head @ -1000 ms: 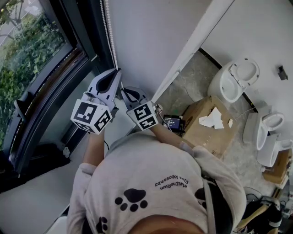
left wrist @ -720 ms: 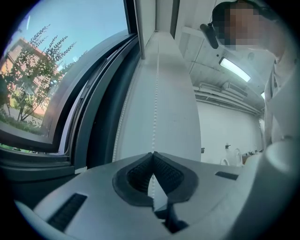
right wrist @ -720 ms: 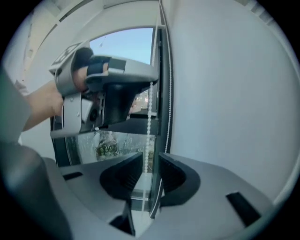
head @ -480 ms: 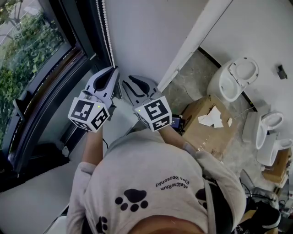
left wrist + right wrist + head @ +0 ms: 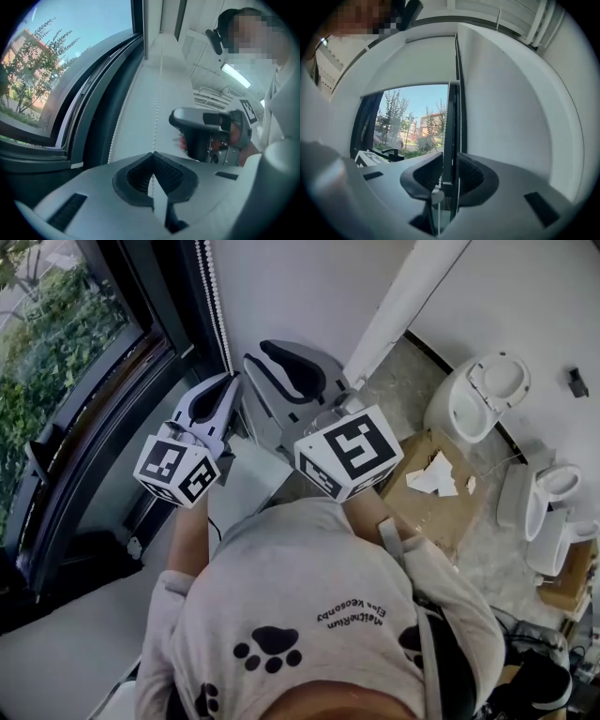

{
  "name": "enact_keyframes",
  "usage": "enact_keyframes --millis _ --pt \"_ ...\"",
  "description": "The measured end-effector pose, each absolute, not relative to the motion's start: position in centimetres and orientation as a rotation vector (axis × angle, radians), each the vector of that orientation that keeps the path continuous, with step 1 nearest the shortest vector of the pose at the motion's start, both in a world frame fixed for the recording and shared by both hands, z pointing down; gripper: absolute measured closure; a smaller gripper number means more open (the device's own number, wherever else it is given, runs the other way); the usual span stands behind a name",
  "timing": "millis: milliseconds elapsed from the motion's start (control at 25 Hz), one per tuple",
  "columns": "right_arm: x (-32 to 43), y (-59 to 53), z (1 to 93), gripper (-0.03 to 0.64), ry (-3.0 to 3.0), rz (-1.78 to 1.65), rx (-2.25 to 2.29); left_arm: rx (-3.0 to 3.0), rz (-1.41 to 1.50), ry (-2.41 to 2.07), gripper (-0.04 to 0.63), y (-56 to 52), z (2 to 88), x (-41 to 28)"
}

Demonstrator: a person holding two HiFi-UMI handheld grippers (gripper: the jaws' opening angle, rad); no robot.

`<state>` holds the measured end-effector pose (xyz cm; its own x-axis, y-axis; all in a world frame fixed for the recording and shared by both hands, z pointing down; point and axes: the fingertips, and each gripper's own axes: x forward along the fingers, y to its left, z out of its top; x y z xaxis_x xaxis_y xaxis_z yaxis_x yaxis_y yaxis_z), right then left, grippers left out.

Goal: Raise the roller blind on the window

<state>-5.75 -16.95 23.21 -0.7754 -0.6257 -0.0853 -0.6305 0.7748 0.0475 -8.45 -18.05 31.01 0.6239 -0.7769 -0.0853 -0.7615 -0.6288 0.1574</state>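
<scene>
A white bead chain [image 5: 214,296] hangs down the dark window frame beside the white wall. My left gripper [image 5: 229,382] points up at it and is shut on the chain; in the left gripper view the beads [image 5: 158,89] run straight into the closed jaw tips [image 5: 152,158]. My right gripper [image 5: 265,354] is lifted higher, just right of the left one, jaws open. In the right gripper view the chain strands [image 5: 448,103] pass between its spread pads [image 5: 449,171] without being pressed. A white blind [image 5: 412,65] covers the window's top; below it the glass [image 5: 408,122] shows trees.
The window [image 5: 66,343] with its dark sill fills the left. A white wall [image 5: 291,296] lies behind the grippers. On the floor at right are a white toilet [image 5: 483,399], more white fixtures [image 5: 553,493] and a cardboard box [image 5: 422,493].
The right gripper has opened, let go of the chain and risen well above the left one. The left gripper stays shut on the chain and has dropped slightly.
</scene>
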Motion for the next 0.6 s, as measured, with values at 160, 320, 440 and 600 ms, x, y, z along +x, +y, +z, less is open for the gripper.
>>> enact_keyframes --millis 160,320,440,600 --pt "-7.1 -17.6 20.8 0.517 2.912 0.135 -0.959 2.738 -0.224 -1.271 0.588 -17.7 31.1 -8.1" --pt "-7.8 -17.9 19.4 0.517 2.909 0.191 -0.946 2.745 -0.22 -1.259 0.588 -17.5 31.2 -7.7" --pt "-8.1 -18.0 18.7 0.517 2.896 0.205 -0.941 2.751 -0.187 -1.254 0.588 -17.5 31.6 -7.4" --pt "-8.0 -18.2 18.2 0.518 2.88 0.195 -0.943 2.745 -0.13 -1.272 0.588 -17.5 33.2 -7.2"
